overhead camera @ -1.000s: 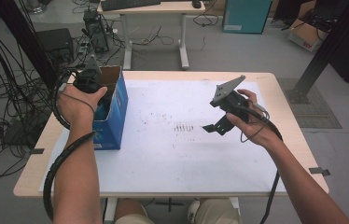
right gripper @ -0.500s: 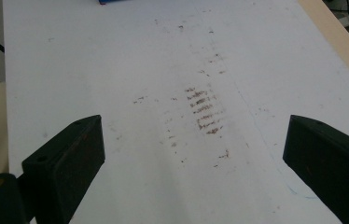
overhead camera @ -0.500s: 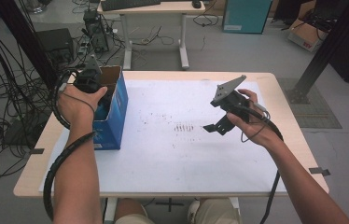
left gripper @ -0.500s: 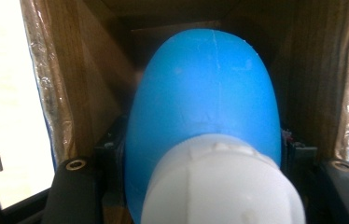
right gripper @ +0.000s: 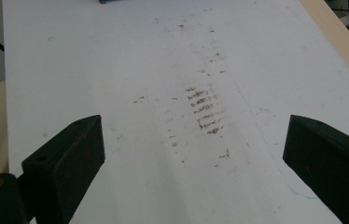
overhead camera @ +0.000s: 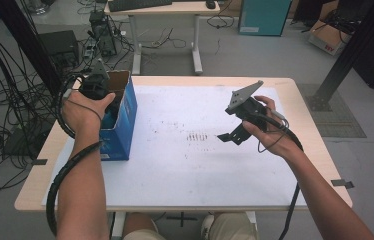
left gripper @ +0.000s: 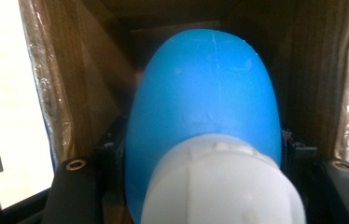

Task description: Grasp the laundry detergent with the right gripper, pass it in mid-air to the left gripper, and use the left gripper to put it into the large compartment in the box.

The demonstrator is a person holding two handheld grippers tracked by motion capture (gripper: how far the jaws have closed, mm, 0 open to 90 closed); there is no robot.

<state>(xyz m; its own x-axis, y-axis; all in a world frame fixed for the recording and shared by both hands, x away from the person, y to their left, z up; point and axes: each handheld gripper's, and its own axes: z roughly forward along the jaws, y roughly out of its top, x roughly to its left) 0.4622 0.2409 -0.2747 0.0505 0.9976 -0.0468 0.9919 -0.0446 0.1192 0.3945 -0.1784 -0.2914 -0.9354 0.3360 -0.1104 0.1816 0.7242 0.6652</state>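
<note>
Box (left gripper: 331,70) walls hide most of the blue bottle (left gripper: 205,93) the left hand-held gripper (overhead camera: 95,87) clamps.

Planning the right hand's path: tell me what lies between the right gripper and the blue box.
In the high view, nothing but bare white table, with brownish scuff marks, separates the right gripper from the blue box.

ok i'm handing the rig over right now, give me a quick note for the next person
Left gripper: shut on the blue bottle, white cap toward the camera, held inside the open cardboard box at the table's left edge.
Right gripper: open, nothing between the jaws, held above the stained white table sheet.
Done: bottle is gripped.
Left: whether it goes in or comes out can't be told; finish that move and release.
</note>
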